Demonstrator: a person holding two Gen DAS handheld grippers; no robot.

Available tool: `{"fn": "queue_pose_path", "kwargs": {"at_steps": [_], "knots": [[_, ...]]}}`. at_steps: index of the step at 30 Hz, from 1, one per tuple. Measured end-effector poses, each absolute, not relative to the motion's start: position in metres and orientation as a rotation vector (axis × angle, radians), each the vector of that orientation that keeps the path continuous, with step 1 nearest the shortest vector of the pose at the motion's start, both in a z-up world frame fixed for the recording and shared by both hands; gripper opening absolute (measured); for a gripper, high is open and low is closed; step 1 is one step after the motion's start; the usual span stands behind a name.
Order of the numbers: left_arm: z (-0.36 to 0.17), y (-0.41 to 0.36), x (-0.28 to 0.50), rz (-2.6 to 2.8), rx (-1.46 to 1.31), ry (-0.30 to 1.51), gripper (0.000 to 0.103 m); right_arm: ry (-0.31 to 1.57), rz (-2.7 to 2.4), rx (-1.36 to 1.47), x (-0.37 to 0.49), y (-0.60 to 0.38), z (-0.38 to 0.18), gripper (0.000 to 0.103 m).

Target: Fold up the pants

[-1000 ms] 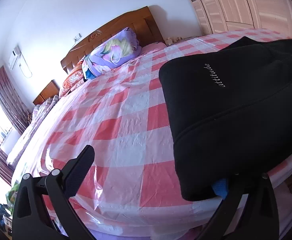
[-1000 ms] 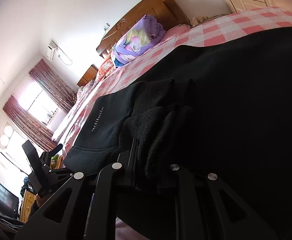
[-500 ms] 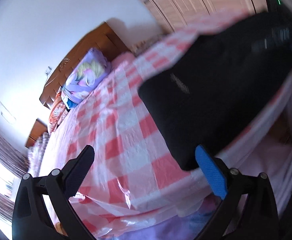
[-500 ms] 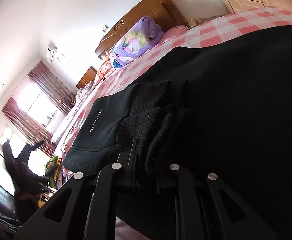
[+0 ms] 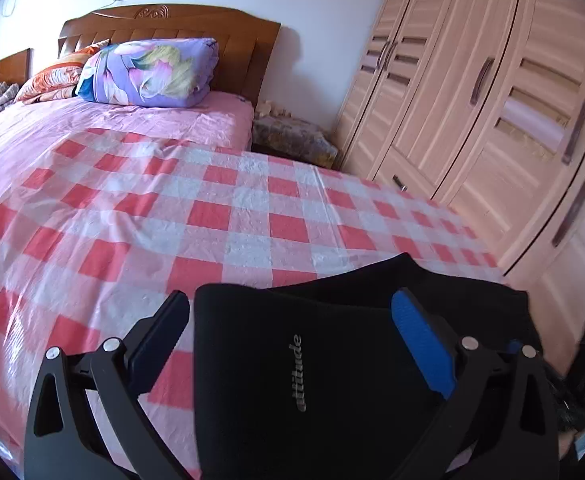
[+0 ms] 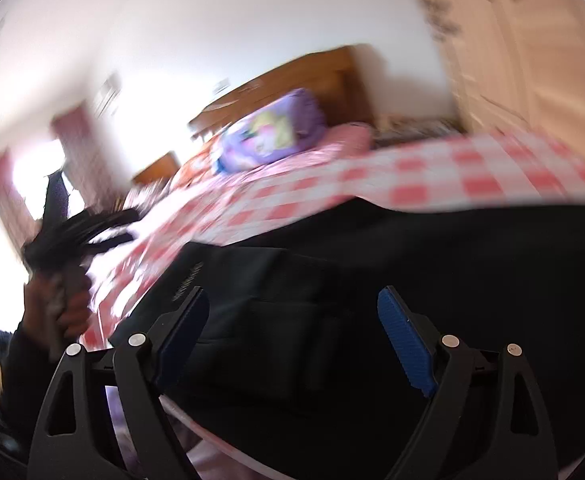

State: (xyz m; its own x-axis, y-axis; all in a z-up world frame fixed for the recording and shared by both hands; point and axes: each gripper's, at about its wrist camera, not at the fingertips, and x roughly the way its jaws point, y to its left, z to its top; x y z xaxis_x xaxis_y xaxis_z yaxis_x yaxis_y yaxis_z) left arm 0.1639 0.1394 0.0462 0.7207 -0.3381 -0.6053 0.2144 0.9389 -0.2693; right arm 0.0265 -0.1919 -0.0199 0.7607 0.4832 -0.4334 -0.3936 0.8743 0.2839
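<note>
Lying folded at the near right edge of the bed [image 5: 228,216], the black pants [image 5: 332,364] are seen beneath both tools. The left gripper [image 5: 292,336] is held above the pants with its jaws spread wide, nothing clamped between them. The right gripper [image 6: 292,320] is likewise held wide apart over the dark cloth, gripping nothing; that view is blurred. Open checked sheet is left far and left of the pants, while a wardrobe [image 5: 492,100] stands close along the right side.
</note>
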Motion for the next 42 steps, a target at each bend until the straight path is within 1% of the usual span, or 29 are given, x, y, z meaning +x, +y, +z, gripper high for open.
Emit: {"fn": "queue_pose_path", "kwargs": {"at_steps": [5, 6, 7, 9, 11, 14, 19, 22, 24, 26, 30, 33, 35, 36, 38, 39, 42], "knots": [[0.017, 0.109, 0.19, -0.3, -0.11, 0.79, 0.101, 0.595, 0.562, -0.054, 0.042, -0.121, -0.033, 0.085], [0.011, 0.107, 0.192, -0.298, -0.097, 0.798, 0.101, 0.652, 0.543, -0.082, 0.049, -0.114, -0.046, 0.085], [0.004, 0.105, 0.195, -0.296, -0.076, 0.805, 0.101, 0.713, 0.523, -0.086, 0.056, -0.113, -0.06, 0.085], [-0.018, 0.108, 0.205, -0.275, -0.068, 0.853, 0.101, 0.667, 0.553, -0.053, 0.053, -0.123, -0.07, 0.086], [-0.036, 0.12, 0.213, -0.275, -0.142, 0.887, 0.101, 0.672, 0.573, -0.032, 0.052, -0.128, -0.07, 0.086], [-0.029, 0.129, 0.212, -0.309, -0.199, 0.862, 0.101, 0.677, 0.579, -0.012, 0.052, -0.131, -0.069, 0.086], [-0.002, 0.155, 0.197, -0.352, -0.295, 0.737, 0.101, 0.673, 0.572, 0.001, 0.051, -0.131, -0.068, 0.086], [0.0, 0.154, 0.207, -0.368, -0.291, 0.76, 0.101, 0.672, 0.575, 0.009, 0.054, -0.132, -0.068, 0.086], [-0.009, 0.142, 0.216, -0.388, -0.233, 0.805, 0.101, 0.672, 0.577, 0.013, 0.055, -0.133, -0.068, 0.086], [-0.025, 0.124, 0.224, -0.35, -0.119, 0.853, 0.101, 0.675, 0.578, 0.014, 0.054, -0.133, -0.067, 0.086], [-0.021, 0.114, 0.223, -0.28, -0.038, 0.858, 0.101, 0.677, 0.585, 0.027, 0.055, -0.135, -0.067, 0.086], [-0.008, 0.107, 0.211, -0.294, 0.001, 0.805, 0.101, 0.674, 0.586, 0.032, 0.056, -0.135, -0.067, 0.086], [-0.004, 0.091, 0.207, -0.297, 0.094, 0.793, 0.101, 0.675, 0.584, 0.032, 0.055, -0.134, -0.067, 0.087], [-0.006, 0.085, 0.208, -0.294, 0.128, 0.807, 0.101, 0.677, 0.584, 0.031, 0.055, -0.134, -0.067, 0.087], [-0.029, 0.074, 0.222, -0.288, 0.196, 0.932, 0.101, 0.68, 0.589, 0.034, 0.055, -0.135, -0.067, 0.087], [-0.035, 0.071, 0.225, -0.28, 0.221, 0.945, 0.102, 0.685, 0.593, 0.045, 0.056, -0.136, -0.066, 0.087], [-0.028, 0.065, 0.219, -0.252, 0.259, 0.924, 0.102, 0.712, 0.601, 0.091, 0.059, -0.141, -0.059, 0.087]]}}
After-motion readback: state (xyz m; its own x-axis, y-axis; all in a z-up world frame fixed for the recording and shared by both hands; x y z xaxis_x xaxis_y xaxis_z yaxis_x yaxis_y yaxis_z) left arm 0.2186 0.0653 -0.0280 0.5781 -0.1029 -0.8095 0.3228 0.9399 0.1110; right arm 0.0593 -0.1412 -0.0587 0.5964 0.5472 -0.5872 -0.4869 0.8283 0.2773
